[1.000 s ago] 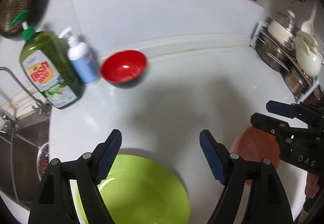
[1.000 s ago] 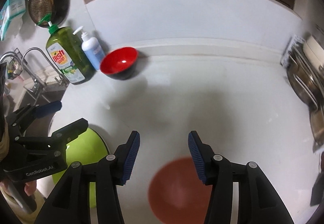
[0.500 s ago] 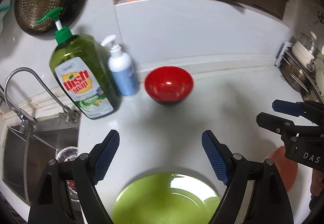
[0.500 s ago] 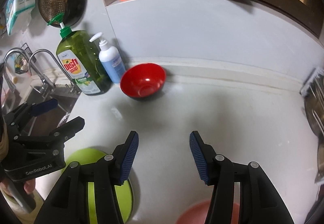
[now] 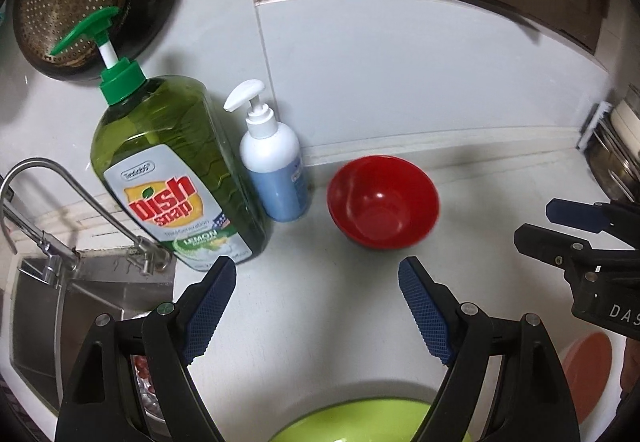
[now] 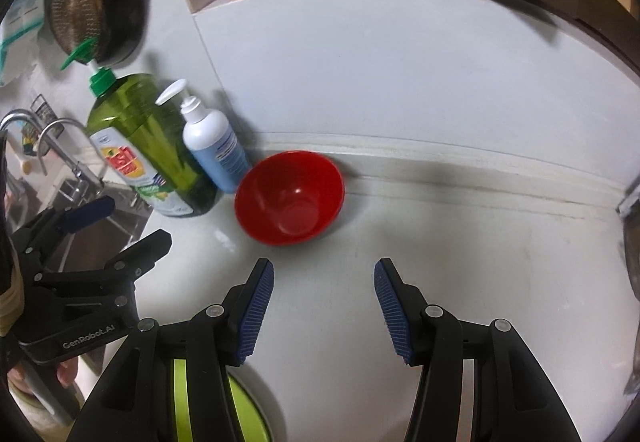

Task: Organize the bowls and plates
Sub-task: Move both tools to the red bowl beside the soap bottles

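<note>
We work over a white countertop (image 5: 320,322) that meets a grey backsplash, with a steel sink (image 5: 60,306) dropping off at its left edge. Nearest us, both grippers hang empty: our left gripper (image 5: 316,310) has its blue pads spread wide, and our right gripper (image 6: 324,310) is spread too. A green plate (image 5: 360,418) lies directly under the left one. Bare counter runs ahead to the red bowl (image 5: 382,200), upright near the back seam, just beside a white pump bottle (image 5: 276,170) and the dish soap bottle (image 5: 168,170). Only the left view shows an orange plate (image 5: 588,374) at right and a dish rack (image 5: 612,146) beyond.
</note>
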Tool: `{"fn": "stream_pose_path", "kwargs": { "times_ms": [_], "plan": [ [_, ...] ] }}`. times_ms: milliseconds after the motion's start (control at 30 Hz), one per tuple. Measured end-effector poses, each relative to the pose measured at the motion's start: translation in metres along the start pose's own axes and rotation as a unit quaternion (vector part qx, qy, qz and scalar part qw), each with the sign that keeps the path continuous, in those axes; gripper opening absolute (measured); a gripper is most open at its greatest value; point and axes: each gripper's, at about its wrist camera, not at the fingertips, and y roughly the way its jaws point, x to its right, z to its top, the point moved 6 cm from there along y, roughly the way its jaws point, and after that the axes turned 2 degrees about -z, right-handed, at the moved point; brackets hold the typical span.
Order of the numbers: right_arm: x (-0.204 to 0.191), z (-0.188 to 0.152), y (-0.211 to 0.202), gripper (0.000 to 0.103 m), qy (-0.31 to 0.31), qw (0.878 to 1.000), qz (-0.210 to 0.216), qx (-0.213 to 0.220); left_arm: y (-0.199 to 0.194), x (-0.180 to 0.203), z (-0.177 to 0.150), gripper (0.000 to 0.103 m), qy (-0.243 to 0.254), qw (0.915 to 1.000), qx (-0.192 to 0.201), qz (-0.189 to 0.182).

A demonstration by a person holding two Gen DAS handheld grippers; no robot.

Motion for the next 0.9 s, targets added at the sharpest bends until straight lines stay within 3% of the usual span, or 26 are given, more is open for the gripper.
{"fn": "stream_pose_path", "kwargs": {
  "times_ms": [567, 900],
  "plan": [
    [0.015, 0.029, 0.086, 0.054, 0.03, 0.999, 0.024, -0.038, 0.088, -0.006, 0.026, 0.082, 0.003, 0.9995, -0.017, 0.027],
    [0.016, 0.034, 0.12, 0.044, 0.049, 0.996, 0.041, -0.066, 0.125, 0.006, 0.026, 0.071, 0.013, 0.9991, -0.03, 0.029]
  ]
}}
